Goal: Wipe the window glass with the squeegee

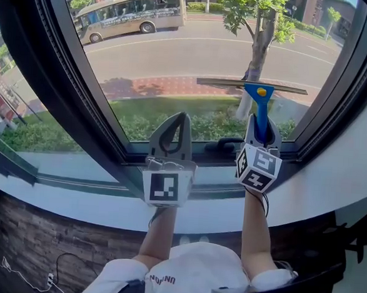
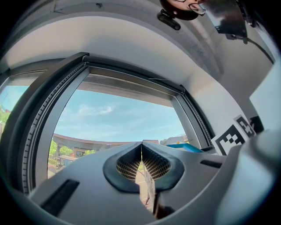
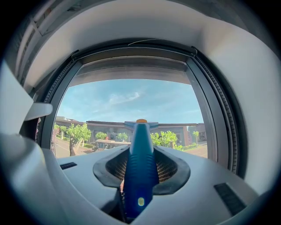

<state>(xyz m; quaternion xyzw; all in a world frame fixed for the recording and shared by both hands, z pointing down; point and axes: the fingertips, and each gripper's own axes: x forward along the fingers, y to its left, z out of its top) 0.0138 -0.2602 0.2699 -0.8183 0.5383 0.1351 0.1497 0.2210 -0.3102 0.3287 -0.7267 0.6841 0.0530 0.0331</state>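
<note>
A blue-handled squeegee (image 1: 259, 107) with a long dark blade (image 1: 250, 86) lies flat against the window glass (image 1: 196, 56), blade level. My right gripper (image 1: 260, 130) is shut on its handle (image 3: 140, 162), which runs up between the jaws to the blade head (image 3: 141, 124). My left gripper (image 1: 174, 131) stands to the left of it, near the lower frame, shut with nothing in it; its pads (image 2: 151, 165) meet in the left gripper view. The squeegee's blue head (image 2: 186, 147) peeks in at the right there.
A dark window frame (image 1: 69, 84) slants along the left and another post (image 1: 327, 103) along the right. A window handle (image 1: 224, 144) sits on the bottom rail. The white sill (image 1: 73, 198) runs below. Outside are a road, a bus and a tree.
</note>
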